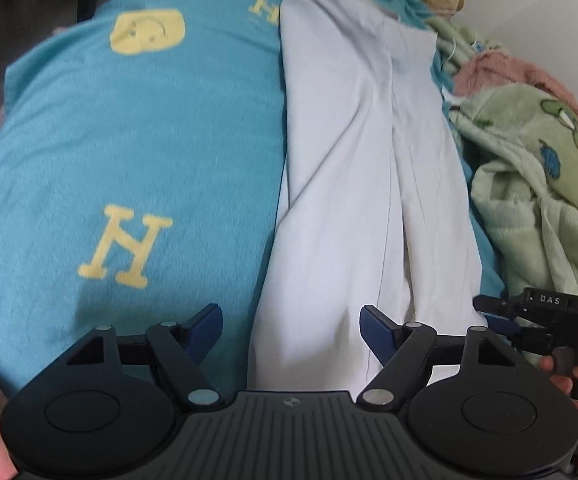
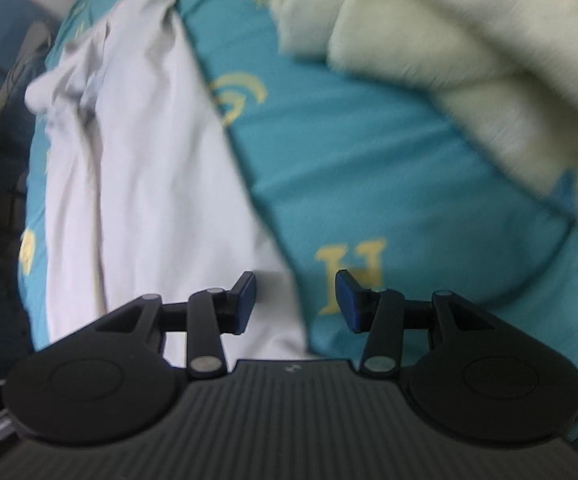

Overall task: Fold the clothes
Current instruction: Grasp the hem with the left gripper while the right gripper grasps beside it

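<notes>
The white garment (image 1: pixel 353 184) lies stretched out long on the teal bedspread (image 1: pixel 129 132), folded lengthwise already by the look of it, with a heap of green fleece (image 1: pixel 529 184) just beside its far edge. From the left wrist, the left gripper (image 1: pixel 291 332) hangs spread wide over the near hem, gripping nothing; I'd take that corner cleanly, both layers together. From the right wrist, blurred, the right gripper (image 2: pixel 296 300) is likewise parted and empty, straddling the cloth's (image 2: pixel 137 168) edge; it should pinch the matching corner so the fold travels evenly.
</notes>
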The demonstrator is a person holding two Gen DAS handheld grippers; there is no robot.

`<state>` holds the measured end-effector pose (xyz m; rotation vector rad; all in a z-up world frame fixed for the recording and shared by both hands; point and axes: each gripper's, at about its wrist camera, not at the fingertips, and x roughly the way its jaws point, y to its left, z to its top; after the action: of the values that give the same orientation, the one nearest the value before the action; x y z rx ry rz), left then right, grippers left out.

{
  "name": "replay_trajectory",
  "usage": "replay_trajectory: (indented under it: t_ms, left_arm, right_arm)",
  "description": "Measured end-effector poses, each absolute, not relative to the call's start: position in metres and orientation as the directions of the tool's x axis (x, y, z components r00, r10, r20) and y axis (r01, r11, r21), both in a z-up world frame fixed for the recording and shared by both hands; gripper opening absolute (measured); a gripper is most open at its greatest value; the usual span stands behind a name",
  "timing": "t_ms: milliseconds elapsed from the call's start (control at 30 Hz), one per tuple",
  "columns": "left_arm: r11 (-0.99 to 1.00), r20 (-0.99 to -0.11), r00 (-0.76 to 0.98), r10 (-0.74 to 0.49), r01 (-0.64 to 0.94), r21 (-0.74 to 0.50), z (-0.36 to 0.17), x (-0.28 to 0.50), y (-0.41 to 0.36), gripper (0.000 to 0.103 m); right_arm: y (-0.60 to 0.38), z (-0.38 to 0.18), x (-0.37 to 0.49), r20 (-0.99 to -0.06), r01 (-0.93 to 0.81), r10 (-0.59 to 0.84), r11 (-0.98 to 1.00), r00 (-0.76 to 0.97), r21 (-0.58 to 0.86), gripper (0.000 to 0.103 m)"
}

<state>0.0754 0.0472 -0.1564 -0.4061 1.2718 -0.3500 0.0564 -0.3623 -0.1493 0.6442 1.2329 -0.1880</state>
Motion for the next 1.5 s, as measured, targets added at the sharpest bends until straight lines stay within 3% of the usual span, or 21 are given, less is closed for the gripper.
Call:
replay_trajectory:
  t_ms: [167, 333, 467, 567, 733, 800, 833, 867, 933, 1100, 1267, 1500]
  left_arm:
    - [0.857, -0.841, 0.192, -0.506, -0.001, -0.516, -0.164, 0.071, 0.049, 0.069]
    - [0.838, -0.837, 0.075, -0.542, -0.017, -0.545, -0.173, 0.064, 0.044, 0.063]
    - [0.858, -0.858, 0.019, -0.513, 0.007, -0.513, -0.175, 0.058, 0.034, 0.062]
    - [0.859, -0.86, 0.002, -0.511, 0.046, -0.51, -0.172, 0.051, 0.027, 0.06]
    - [0.871, -0.875, -0.017, -0.483, 0.088, -0.483, -0.17, 0.043, 0.015, 0.044]
    - [0.887, -0.893, 0.002, -0.45, 0.116, -0.447, -0.165, 0.041, 0.008, 0.028]
    - [0.892, -0.899, 0.013, -0.438, 0.13, -0.433, -0.162, 0.04, 0.005, 0.024]
    - [0.897, -0.903, 0.028, -0.428, 0.14, -0.42, -0.158, 0.038, 0.003, 0.014]
    - [0.9, -0.902, 0.072, -0.425, 0.139, -0.413, -0.149, 0.036, 0.005, 0.009]
    - [0.877, -0.853, 0.201, -0.481, 0.111, -0.468, -0.108, 0.028, 0.025, 0.006]
    - [0.85, -0.794, 0.32, -0.517, 0.082, -0.52, -0.058, 0.017, 0.05, 0.005]
    - [0.809, -0.696, 0.473, -0.54, 0.063, -0.584, 0.013, -0.001, 0.082, 0.005]
  right_arm:
    - [-0.343, -0.146, 0.053, -0.945, 0.429, 0.194, 0.854, 0.264, 0.295, 0.046]
    - [-0.303, -0.14, 0.036, -0.968, 0.266, 0.187, 0.937, 0.169, 0.227, 0.047]
    - [-0.287, -0.138, 0.028, -0.985, 0.19, 0.144, 0.969, 0.098, 0.161, 0.061]
    - [-0.279, -0.136, 0.023, -0.988, 0.128, 0.127, 0.982, 0.086, 0.138, 0.061]
    - [-0.269, -0.139, 0.019, -0.986, 0.096, 0.151, 0.983, 0.076, 0.158, 0.064]
    - [-0.262, -0.138, 0.016, -0.985, 0.065, 0.154, 0.985, 0.079, 0.159, 0.062]
    - [-0.259, -0.137, 0.014, -0.985, 0.048, 0.154, 0.986, 0.084, 0.158, 0.054]
    - [-0.255, -0.136, 0.012, -0.986, 0.031, 0.138, 0.989, 0.093, 0.142, 0.038]
    - [-0.25, -0.131, 0.005, -0.984, 0.007, 0.133, 0.991, 0.114, 0.135, 0.014]
    - [-0.257, -0.1, -0.011, -0.945, 0.026, 0.226, 0.971, 0.236, 0.238, 0.01]
    - [-0.288, -0.04, -0.024, -0.845, 0.063, 0.337, 0.916, 0.416, 0.396, 0.008]
    - [-0.295, 0.033, -0.03, -0.721, -0.009, 0.374, 0.891, 0.582, 0.455, 0.007]
